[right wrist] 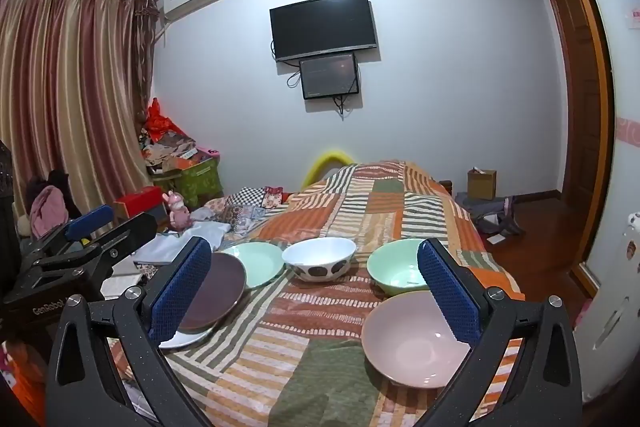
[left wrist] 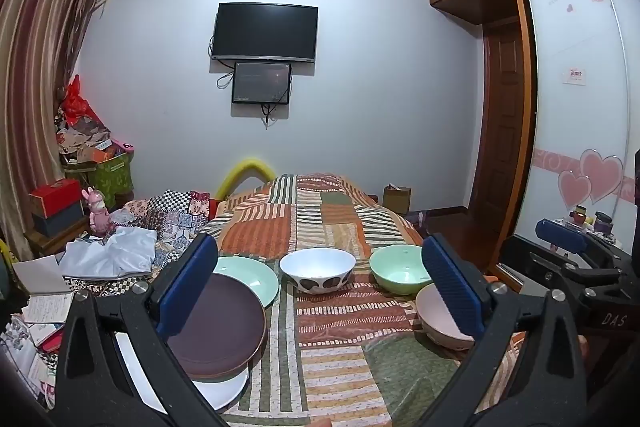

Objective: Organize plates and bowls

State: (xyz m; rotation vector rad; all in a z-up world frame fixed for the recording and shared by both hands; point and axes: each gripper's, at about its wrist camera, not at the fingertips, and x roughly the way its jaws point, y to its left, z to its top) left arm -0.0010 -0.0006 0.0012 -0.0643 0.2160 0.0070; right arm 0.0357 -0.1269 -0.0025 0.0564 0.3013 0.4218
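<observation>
On the patchwork bedspread [left wrist: 328, 311] a dark brown plate [left wrist: 218, 327] lies on a white plate [left wrist: 216, 393], overlapping a mint green plate [left wrist: 250, 277]. A white bowl with dark spots [left wrist: 317, 269], a mint green bowl [left wrist: 396, 267] and a pink bowl [left wrist: 438, 319] stand to the right. My left gripper [left wrist: 320, 291] is open and empty, above the near bed. My right gripper [right wrist: 316, 291] is open and empty, its right finger over the pink bowl [right wrist: 412, 339]. The right wrist view also shows the brown plate [right wrist: 218, 287], spotted bowl [right wrist: 319, 258] and green bowl [right wrist: 394, 265].
Folded clothes [left wrist: 112, 259] and papers [left wrist: 44, 303] lie left of the plates. Boxes and a pink rabbit figure [left wrist: 98, 213] crowd the left side. A wardrobe [left wrist: 576, 107] and a door stand on the right. A cardboard box [right wrist: 482, 183] sits on the floor.
</observation>
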